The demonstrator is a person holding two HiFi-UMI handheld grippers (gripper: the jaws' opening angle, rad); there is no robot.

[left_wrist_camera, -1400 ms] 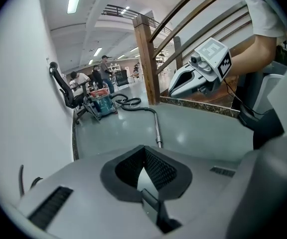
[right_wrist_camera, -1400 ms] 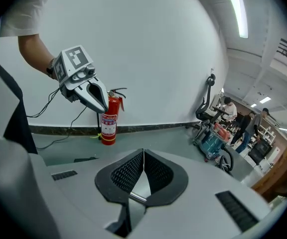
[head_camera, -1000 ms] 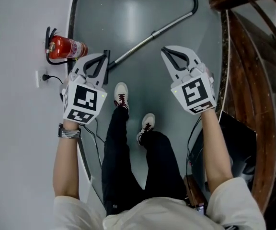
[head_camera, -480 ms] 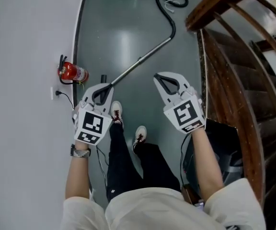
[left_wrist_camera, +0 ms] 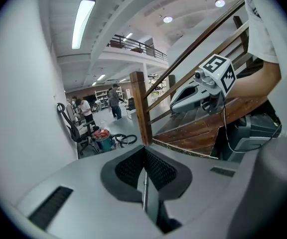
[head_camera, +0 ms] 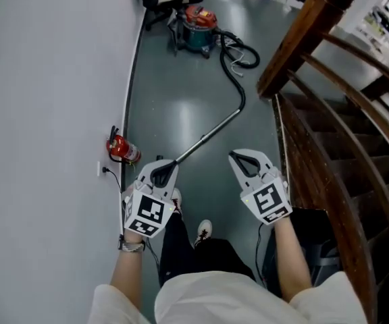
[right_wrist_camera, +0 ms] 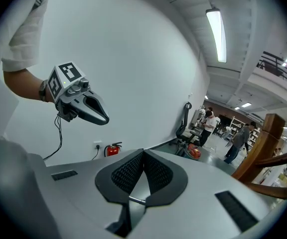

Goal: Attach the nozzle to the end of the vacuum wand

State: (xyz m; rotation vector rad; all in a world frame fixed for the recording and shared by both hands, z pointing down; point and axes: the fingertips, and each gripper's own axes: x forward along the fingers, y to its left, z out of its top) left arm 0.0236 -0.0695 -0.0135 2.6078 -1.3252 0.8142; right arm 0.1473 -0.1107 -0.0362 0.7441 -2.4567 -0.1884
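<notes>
- Both tools have come up off floor level as the person straightened. L gripper [head_camera: 169, 163] & R gripper [head_camera: 233, 155] now hang side by side, each clenched tip to tip, nothing in either.
- View has lifted too: vacuum drum [head_camera: 199, 29] now shows far ahead of both tips, w/ hose [head_camera: 242, 93] running back from it to the wand [head_camera: 208, 135].
- Wand lies flat on the floor [head_camera: 181, 93], slanting from ahead of R gripper's tips to right under L gripper's tips. L gripper covers its near end.
- A sec ago a short dark piece showed at that near end, just beside L tip. Prob. the nozzle; joined or only beside, can't tell. Hidden now.
- Meaning: no hold on wand or nozzle atm. Fits a nozzle already on, or a pause w/ it still loose.
- Containers: vacuum drum, lid on, contents not visible. Dark box-like thing [head_camera: 319, 238] behind R gripper, by the stairs [head_camera: 329, 154]; contents can't be made out.
- Fire extinguisher [head_camera: 121, 150] sits left of L gripper, at the wall.
</notes>
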